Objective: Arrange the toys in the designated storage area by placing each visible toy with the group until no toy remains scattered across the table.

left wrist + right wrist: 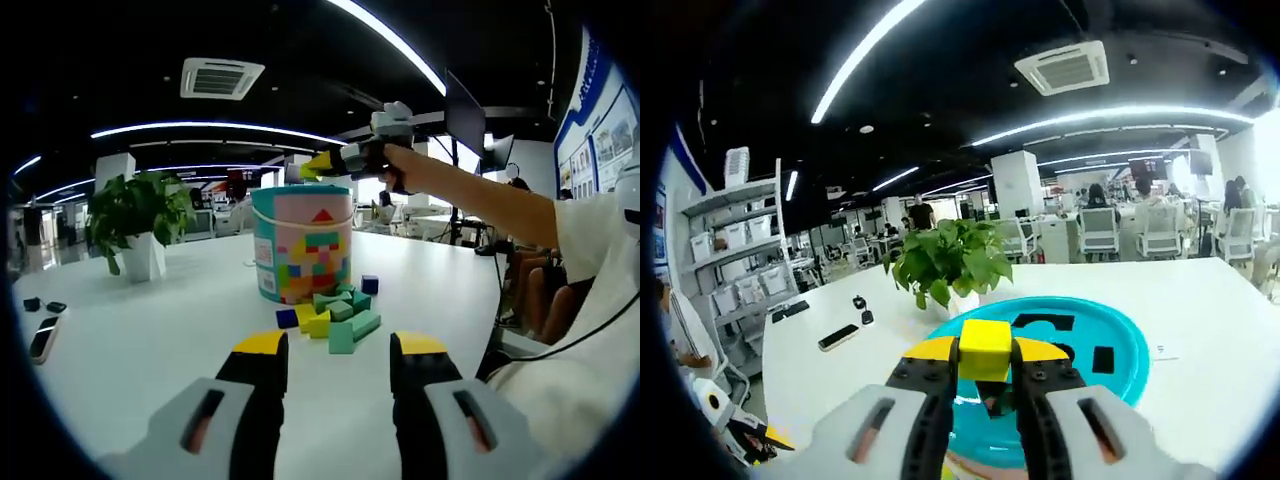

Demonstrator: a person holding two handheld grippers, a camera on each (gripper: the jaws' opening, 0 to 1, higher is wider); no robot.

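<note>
White tabletop in an open office carries a tall round tub with a loose heap of coloured blocks at its foot, just ahead of the left gripper, whose jaws stand apart and empty. The right gripper, clamped on a yellow block, hangs directly above the tub's teal opening. That block likely only needs lowering, while the heap lies nearer the left gripper.
</note>
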